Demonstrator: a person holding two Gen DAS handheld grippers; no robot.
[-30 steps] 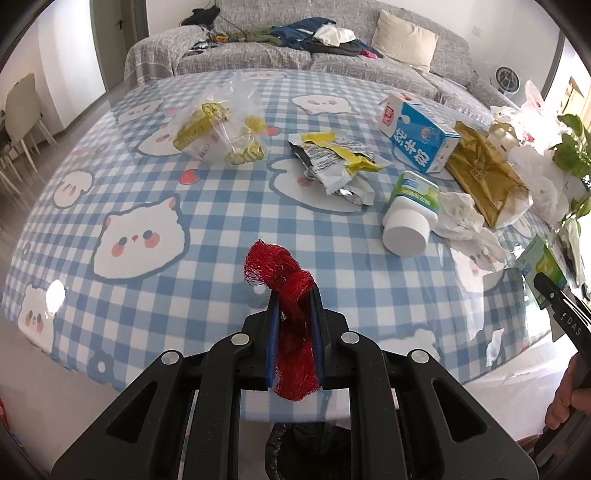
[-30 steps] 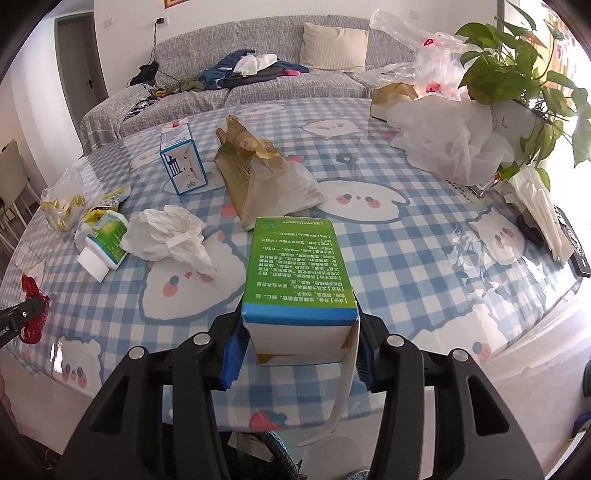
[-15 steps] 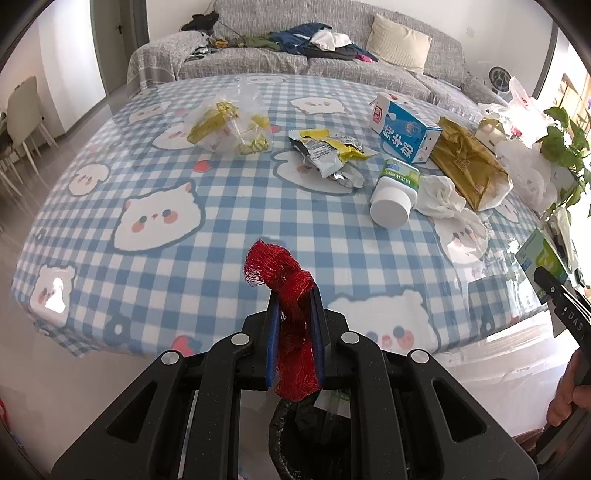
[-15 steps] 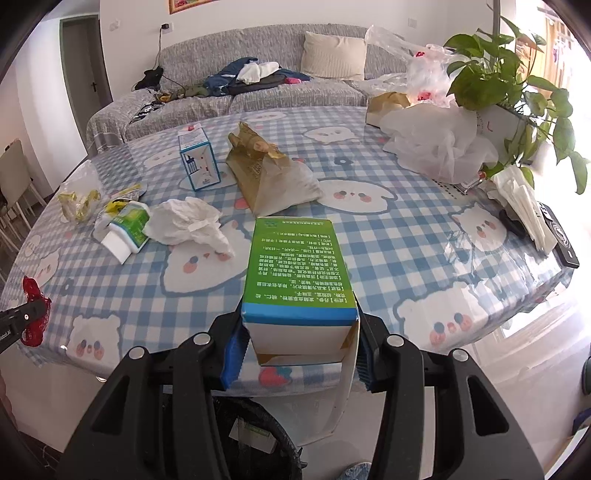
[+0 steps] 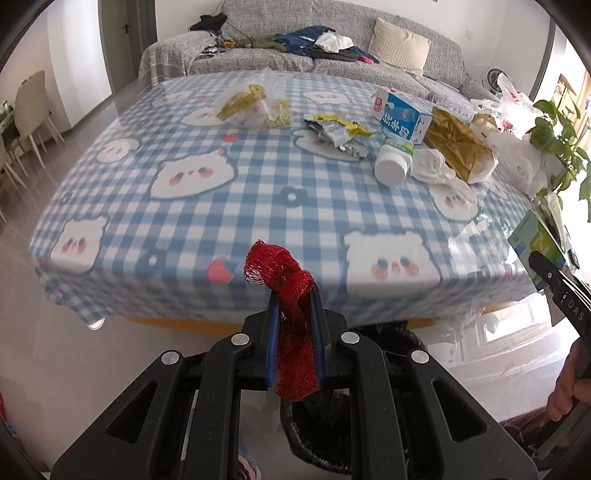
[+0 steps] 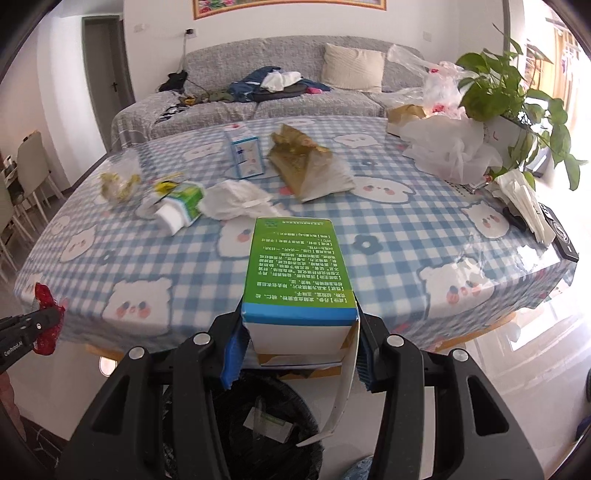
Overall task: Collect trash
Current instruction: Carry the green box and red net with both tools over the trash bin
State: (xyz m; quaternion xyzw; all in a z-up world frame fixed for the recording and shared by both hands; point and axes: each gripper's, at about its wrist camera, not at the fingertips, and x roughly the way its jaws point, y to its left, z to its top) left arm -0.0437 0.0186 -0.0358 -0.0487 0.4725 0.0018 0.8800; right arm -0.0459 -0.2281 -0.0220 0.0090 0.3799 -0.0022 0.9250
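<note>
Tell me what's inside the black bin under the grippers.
The black bin holds a small pale carton or paper scrap on its black liner; the gripper bodies hide the rest.

A grey sofa is standing against the white back wall, carrying a cream cushion and strewn clothing. A door is sitting closed at left. Daylight is streaming in from the right across the pale glossy floor. Dining chairs are standing at far left.
</note>
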